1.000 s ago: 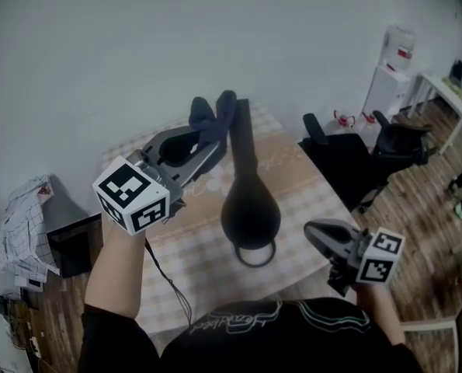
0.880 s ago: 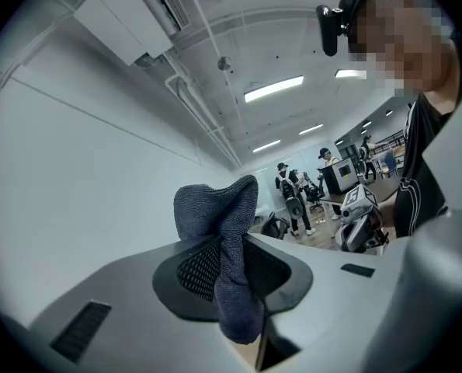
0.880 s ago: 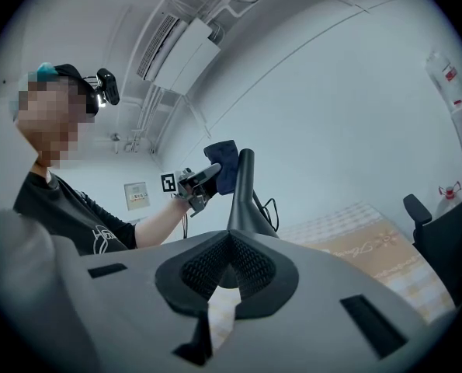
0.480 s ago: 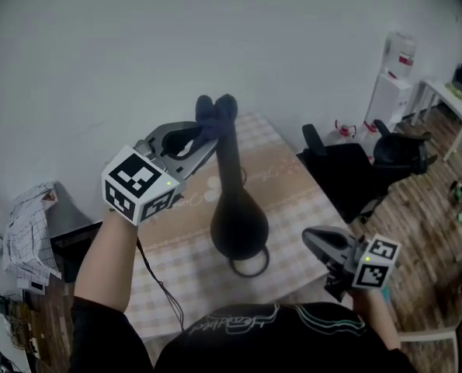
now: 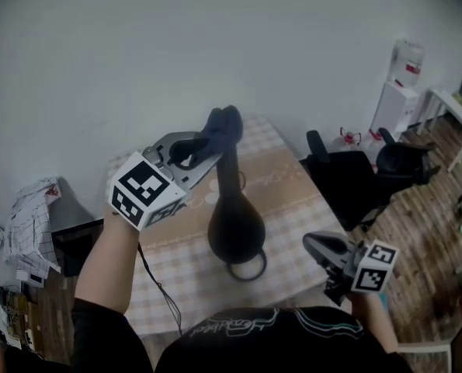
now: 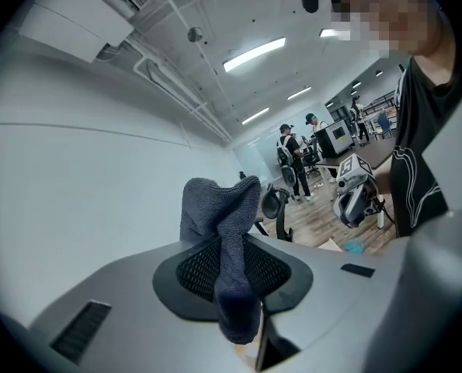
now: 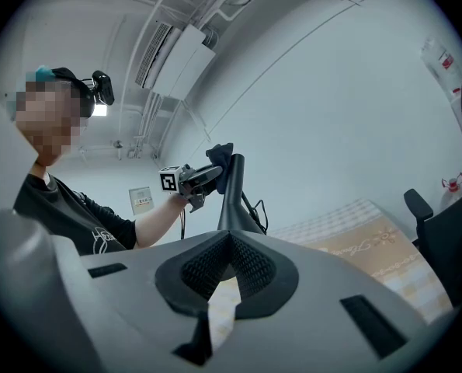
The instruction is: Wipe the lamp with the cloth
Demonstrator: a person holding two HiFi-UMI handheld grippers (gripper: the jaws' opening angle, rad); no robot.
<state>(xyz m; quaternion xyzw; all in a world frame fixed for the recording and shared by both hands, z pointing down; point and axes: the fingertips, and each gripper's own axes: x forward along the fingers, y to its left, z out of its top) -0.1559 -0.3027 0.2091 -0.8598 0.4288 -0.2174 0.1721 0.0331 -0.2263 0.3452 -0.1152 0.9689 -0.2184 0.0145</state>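
Note:
A black lamp (image 5: 237, 225) with a bulbous body, a thin upright neck and a ring foot stands on the checked table (image 5: 293, 200). My left gripper (image 5: 209, 148) is shut on a dark blue cloth (image 5: 222, 127), which is pressed against the top of the neck and hides its tip. In the left gripper view the cloth (image 6: 219, 208) sticks up from between the jaws of my left gripper (image 6: 242, 274). My right gripper (image 5: 311, 244) hangs shut and empty at the lamp's lower right, apart from it. From the right gripper (image 7: 231, 243) the lamp (image 7: 231, 200) and cloth (image 7: 220, 157) show ahead.
Two black office chairs (image 5: 355, 173) stand right of the table, with a white water dispenser (image 5: 400, 72) behind them. A black cable (image 5: 165, 286) trails off the table's near left. A dark box (image 5: 75, 243) and crumpled checked fabric (image 5: 29, 224) lie on the floor at left.
My left gripper has carried the cloth from just left of the neck's top onto it, covering the tip. The right gripper has stayed about where it was.

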